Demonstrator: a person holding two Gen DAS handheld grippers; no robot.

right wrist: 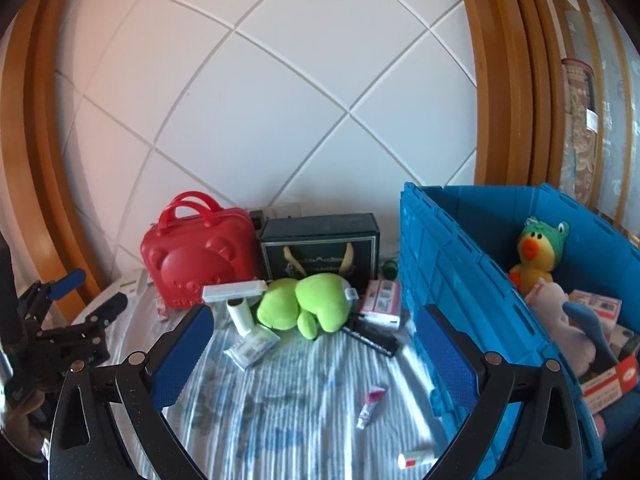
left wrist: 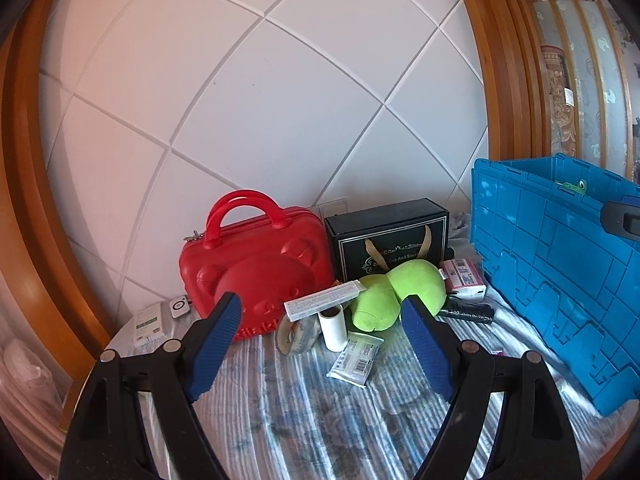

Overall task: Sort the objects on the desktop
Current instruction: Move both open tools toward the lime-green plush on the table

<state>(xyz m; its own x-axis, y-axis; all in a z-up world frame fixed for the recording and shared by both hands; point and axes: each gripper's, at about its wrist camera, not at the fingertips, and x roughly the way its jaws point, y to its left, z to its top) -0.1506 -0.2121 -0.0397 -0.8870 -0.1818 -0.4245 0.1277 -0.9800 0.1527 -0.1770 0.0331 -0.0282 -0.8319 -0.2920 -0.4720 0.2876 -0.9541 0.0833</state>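
Nearest the cameras, both tools are hovering over the striped cloth [right wrist: 288, 412] with nothing between their blue pads: the left gripper [left wrist: 320, 344] is standing with fingers wide apart, and the right gripper [right wrist: 316, 356] is likewise spread open. Close to the cloth's near edge a red-capped white stick [right wrist: 416, 460] is lying, and a little beyond it a small pink tube [right wrist: 370, 402]. Farther in, a flat white packet [left wrist: 354, 362] is resting beside an upright white roll [left wrist: 333, 328], with a tape ring [left wrist: 294, 336] just to its left. A long white box [left wrist: 325, 301] is leaning across the tape and the green plush [left wrist: 394, 294], which is sprawling mid-cloth. A black bar [left wrist: 466, 312] and a pink-and-white pack [left wrist: 464, 278] are sitting to the plush's right. Along the right edge the blue crate [right wrist: 452, 280] is standing, holding a duck plush in a frog hat [right wrist: 538, 254] and a grey plush [right wrist: 568, 328] among boxes. Against the far wall a red bear case [left wrist: 256, 264] and a black gift box [left wrist: 390, 236] are standing side by side.
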